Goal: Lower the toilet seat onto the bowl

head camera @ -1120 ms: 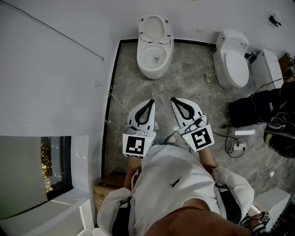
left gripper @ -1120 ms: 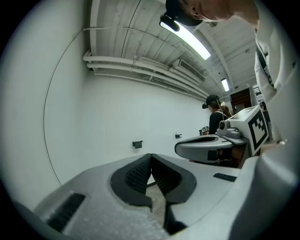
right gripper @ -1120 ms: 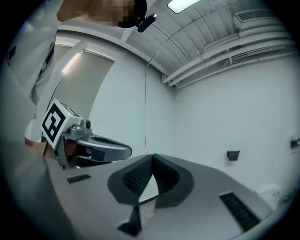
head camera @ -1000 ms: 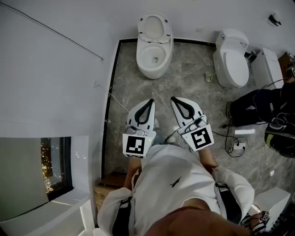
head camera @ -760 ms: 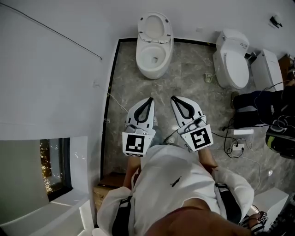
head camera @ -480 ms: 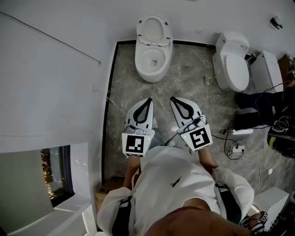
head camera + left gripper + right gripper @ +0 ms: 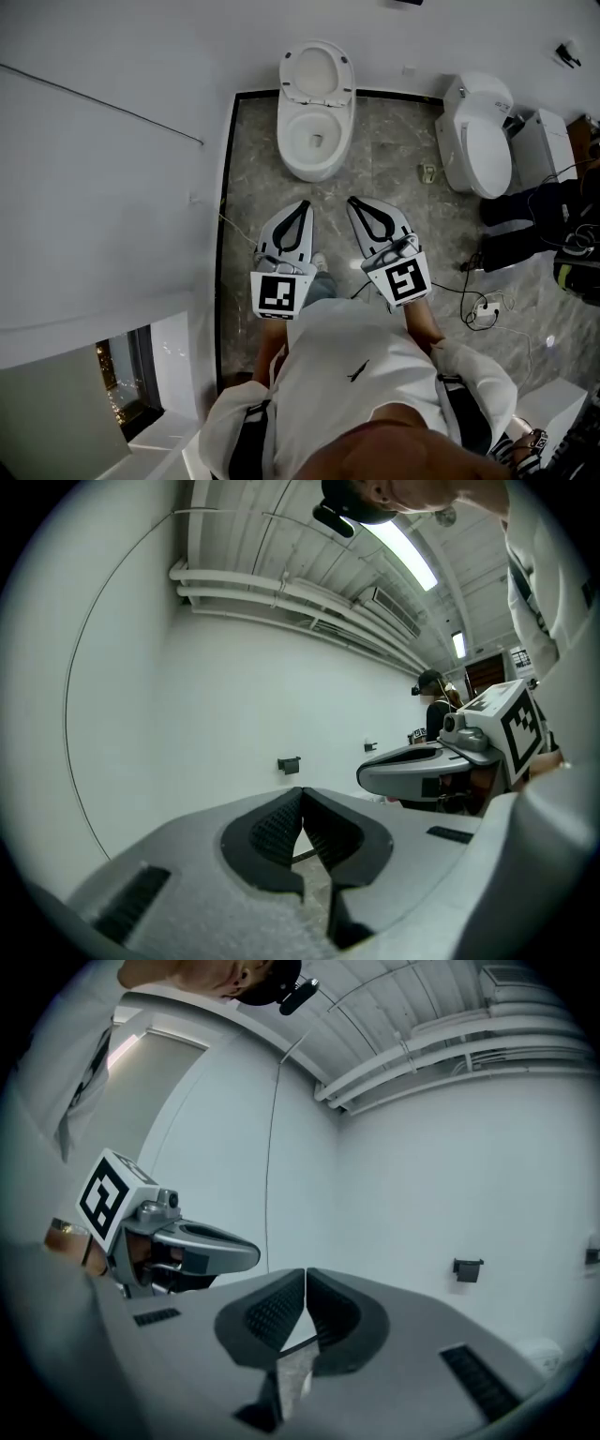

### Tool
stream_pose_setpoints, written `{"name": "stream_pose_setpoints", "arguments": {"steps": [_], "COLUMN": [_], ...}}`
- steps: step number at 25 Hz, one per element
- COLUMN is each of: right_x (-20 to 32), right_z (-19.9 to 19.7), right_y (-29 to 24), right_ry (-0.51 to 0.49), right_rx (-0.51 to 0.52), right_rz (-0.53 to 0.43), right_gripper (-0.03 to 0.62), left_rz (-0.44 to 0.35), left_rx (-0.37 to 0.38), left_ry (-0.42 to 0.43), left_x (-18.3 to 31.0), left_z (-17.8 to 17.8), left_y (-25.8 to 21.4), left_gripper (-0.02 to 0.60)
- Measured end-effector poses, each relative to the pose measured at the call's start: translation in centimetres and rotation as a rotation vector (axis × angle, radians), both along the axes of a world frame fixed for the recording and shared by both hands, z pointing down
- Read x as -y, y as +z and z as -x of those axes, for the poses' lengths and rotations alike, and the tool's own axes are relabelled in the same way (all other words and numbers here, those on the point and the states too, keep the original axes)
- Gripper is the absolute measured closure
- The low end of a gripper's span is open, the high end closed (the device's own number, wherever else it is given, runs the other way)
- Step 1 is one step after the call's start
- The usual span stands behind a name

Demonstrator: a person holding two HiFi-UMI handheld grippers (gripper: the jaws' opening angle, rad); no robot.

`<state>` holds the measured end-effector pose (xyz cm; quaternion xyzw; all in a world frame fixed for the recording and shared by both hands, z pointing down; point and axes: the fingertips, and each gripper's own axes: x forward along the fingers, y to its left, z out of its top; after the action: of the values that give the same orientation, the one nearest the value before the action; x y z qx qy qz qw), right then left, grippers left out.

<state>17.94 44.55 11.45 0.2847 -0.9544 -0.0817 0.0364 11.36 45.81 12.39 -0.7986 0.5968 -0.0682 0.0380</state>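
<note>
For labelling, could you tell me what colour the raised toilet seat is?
White toilet seat; clearest in the head view.

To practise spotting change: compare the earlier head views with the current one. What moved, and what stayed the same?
The person has stepped toward the toilet, which now sits lower in the head view. Nothing was taken or let go. The left hand-held gripper and right hand-held gripper stay shut, empty, side by side; the seat is still up.
</note>
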Motion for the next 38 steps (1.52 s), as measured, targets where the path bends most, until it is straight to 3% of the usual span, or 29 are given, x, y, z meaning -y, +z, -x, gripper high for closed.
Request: {"name": "stream_pose_setpoints", "arguments": {"steps": [10,15,28,38], "right_x": [5.3,7.1,11.5,18.0], "right_z": [6.0,7.4,8.3,9.8], "right_y": [0.0,0.1,1.4,2.2], "right_ry": [0.038,0.073,0.126,0.106], "right_rx": [-0.019,-0.025,-0.027,-0.052], "right_rz": [-0.003,0.006,0.016,0.023], "right_gripper": [0.563,0.563,0.563,0.563], "left_rz": [0.010,0.016,-0.004,0.015], "left_rx": [-0.026,0.016,-0.001,-0.055], "left_ry": [0.012,0.037,0.087,0.056], "left_x": [5.4,8.2,12.3,18.5], "left_z": [6.2,8.7,9.2,10.3], "left_y": [-0.4,0.3,0.7,1.1], "left_gripper": [0.555,0.555,0.555,0.555]}}
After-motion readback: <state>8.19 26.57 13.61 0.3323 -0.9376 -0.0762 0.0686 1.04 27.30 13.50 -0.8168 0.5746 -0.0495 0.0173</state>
